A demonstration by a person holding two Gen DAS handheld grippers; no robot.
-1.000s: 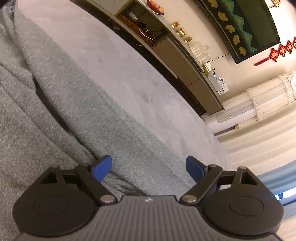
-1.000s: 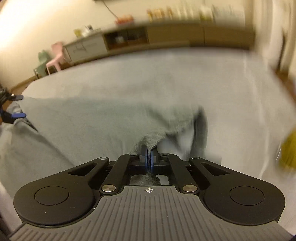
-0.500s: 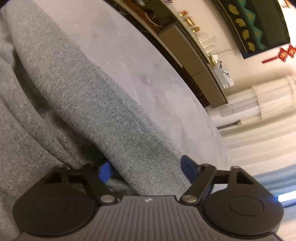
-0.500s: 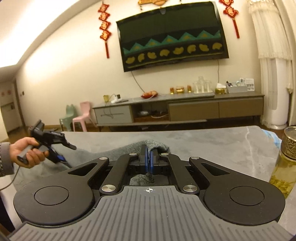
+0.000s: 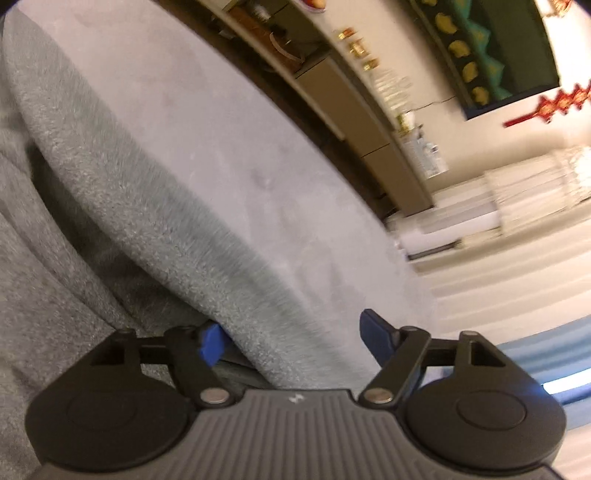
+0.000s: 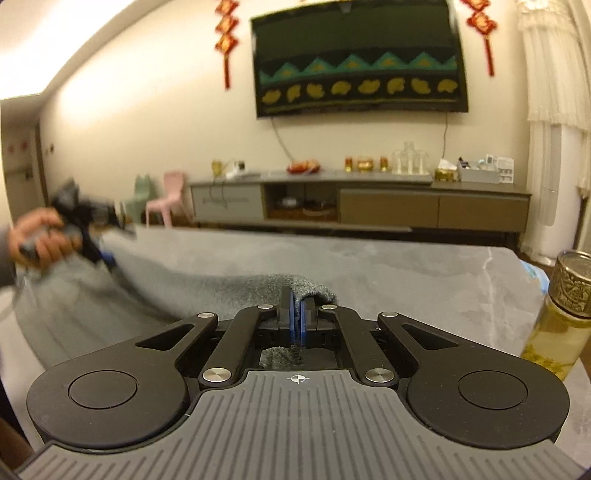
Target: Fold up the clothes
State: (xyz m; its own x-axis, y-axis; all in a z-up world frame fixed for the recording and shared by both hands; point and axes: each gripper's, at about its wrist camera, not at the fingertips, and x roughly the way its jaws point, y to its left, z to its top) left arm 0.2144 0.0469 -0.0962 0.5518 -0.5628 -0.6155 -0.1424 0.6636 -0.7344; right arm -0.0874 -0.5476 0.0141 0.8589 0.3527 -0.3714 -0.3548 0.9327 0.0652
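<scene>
A pale grey marble-look table (image 6: 424,273) carries a glass bottle of yellow-green liquid with an embossed metal cap (image 6: 557,317) at its right edge. Beyond it, a long low grey-and-brown media cabinet (image 6: 369,201) stands against the cream wall under a dark wall-mounted screen with teal zigzags and gold shapes (image 6: 360,59), flanked by red hanging knot ornaments (image 6: 226,35). A small pink plastic chair (image 6: 166,197) and a pale green one (image 6: 140,194) stand left of the cabinet, and white curtains (image 6: 554,74) hang at the right.
</scene>
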